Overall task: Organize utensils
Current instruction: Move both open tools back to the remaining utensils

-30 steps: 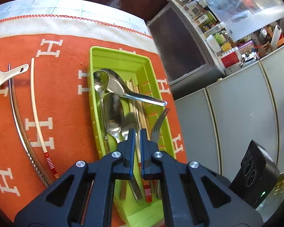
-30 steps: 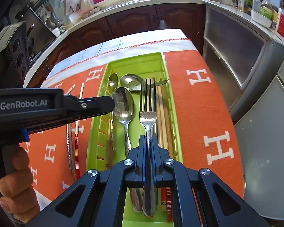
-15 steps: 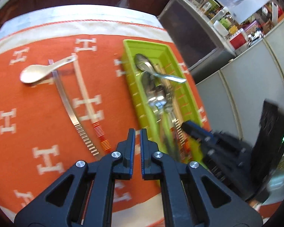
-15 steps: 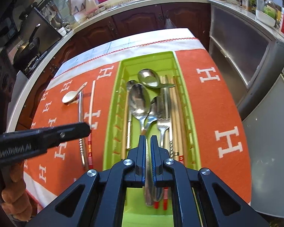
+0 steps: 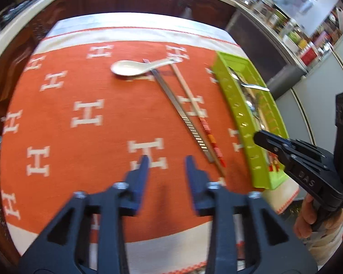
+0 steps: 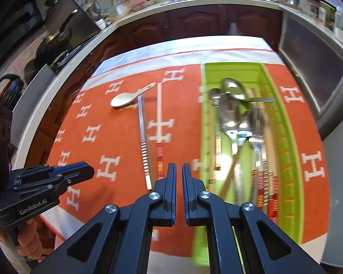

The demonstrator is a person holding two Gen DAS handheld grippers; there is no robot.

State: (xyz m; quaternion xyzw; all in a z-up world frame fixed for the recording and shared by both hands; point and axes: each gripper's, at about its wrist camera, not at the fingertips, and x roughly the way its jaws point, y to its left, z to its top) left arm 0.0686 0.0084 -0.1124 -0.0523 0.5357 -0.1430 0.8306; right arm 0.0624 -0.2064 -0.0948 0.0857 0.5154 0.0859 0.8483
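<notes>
Most utensils already lie in the green tray (image 6: 295,137), while a white spoon (image 5: 125,68), a metal chopstick (image 5: 183,118) and a red-tipped chopstick (image 5: 194,109) wait on the cloth (image 5: 91,91); left gripper (image 5: 167,159) has just been opening, empty, right gripper (image 6: 178,171) nearly closed, empty

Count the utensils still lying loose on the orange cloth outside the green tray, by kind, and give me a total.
White soup spoon: 1
Metal chopstick: 1
Pale chopstick with a red-striped end: 1
Total: 3 on the orange cloth, beside the green tray.
</notes>
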